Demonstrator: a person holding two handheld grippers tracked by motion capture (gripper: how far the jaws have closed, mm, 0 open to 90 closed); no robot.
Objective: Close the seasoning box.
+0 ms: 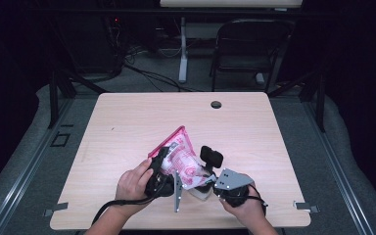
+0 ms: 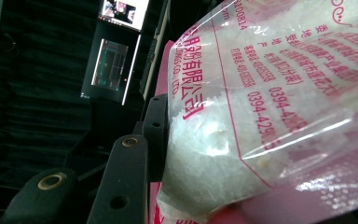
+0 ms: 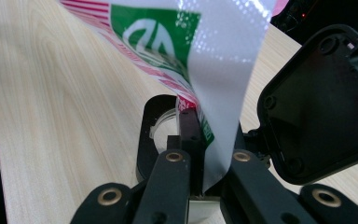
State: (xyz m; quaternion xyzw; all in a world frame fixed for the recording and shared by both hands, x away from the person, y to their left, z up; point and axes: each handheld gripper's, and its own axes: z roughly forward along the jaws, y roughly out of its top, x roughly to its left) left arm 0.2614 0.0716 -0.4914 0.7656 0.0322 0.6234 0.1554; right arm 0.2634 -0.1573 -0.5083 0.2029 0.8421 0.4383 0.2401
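A pink and clear pouch (image 1: 180, 155) filled with white granules is held tilted above the wooden table (image 1: 127, 122), between both hands. My left gripper (image 1: 159, 169) is shut on the pouch's body from the left. In the left gripper view one black finger (image 2: 154, 125) presses into the pouch (image 2: 261, 107), and the other jaw is hidden behind it. My right gripper (image 1: 206, 182) is shut on the pouch's lower edge. In the right gripper view its jaws (image 3: 200, 154) pinch the white and green film (image 3: 214, 56).
A round cable hole (image 1: 216, 104) sits near the table's far edge. A dark chair (image 1: 249, 44) and a desk leg (image 1: 182, 49) stand beyond the table. A black housing (image 3: 317, 102) hangs close on the right in the right gripper view.
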